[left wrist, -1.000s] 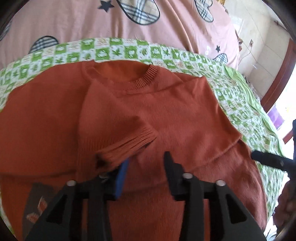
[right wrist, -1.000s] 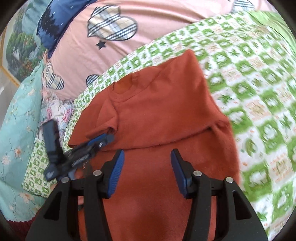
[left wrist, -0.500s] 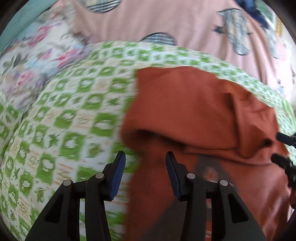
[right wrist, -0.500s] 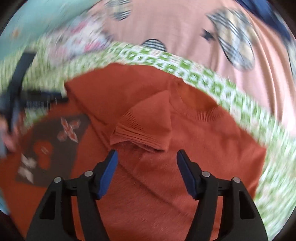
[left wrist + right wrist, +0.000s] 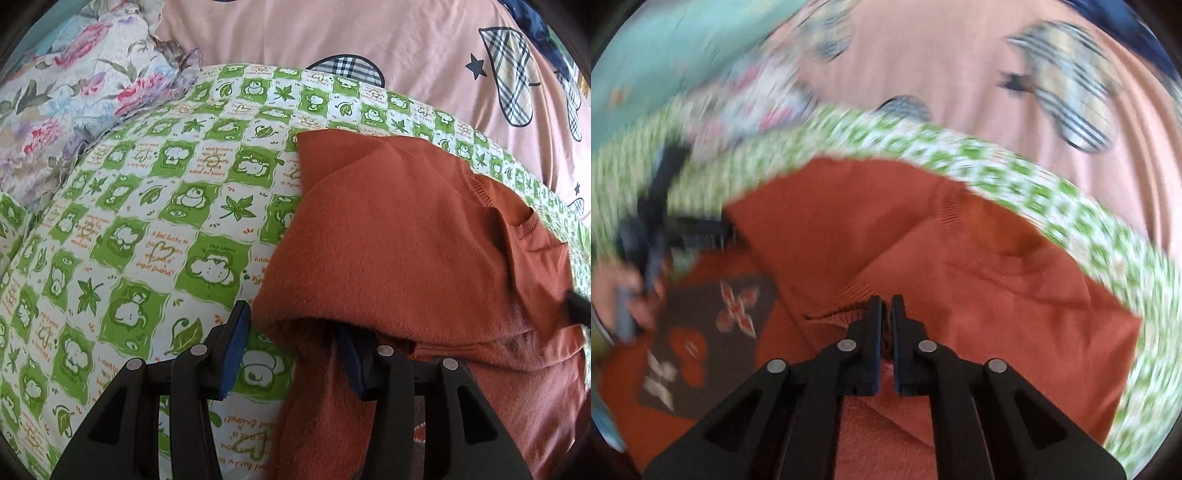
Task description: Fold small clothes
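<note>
Your left gripper sits low at 6 o'clock in its own view, jaws spread wide. One finger rests over the green checked sheet; the other is tucked under the folded edge of the orange sweater — nothing is pinched between them. The sweater lies on the sheet, filling the view from the centre out to 3 o'clock, with its ribbed collar toward 2 o'clock. A floral pillow sits at 10 o'clock and a pink quilt runs across 12 o'clock.

Your right gripper is clamped tight on the sweater's ribbed sleeve cuff, near the middle of its blurred view. The sweater's dark printed patch shows at 8 o'clock, and your other gripper appears, smeared, at 9 o'clock.
</note>
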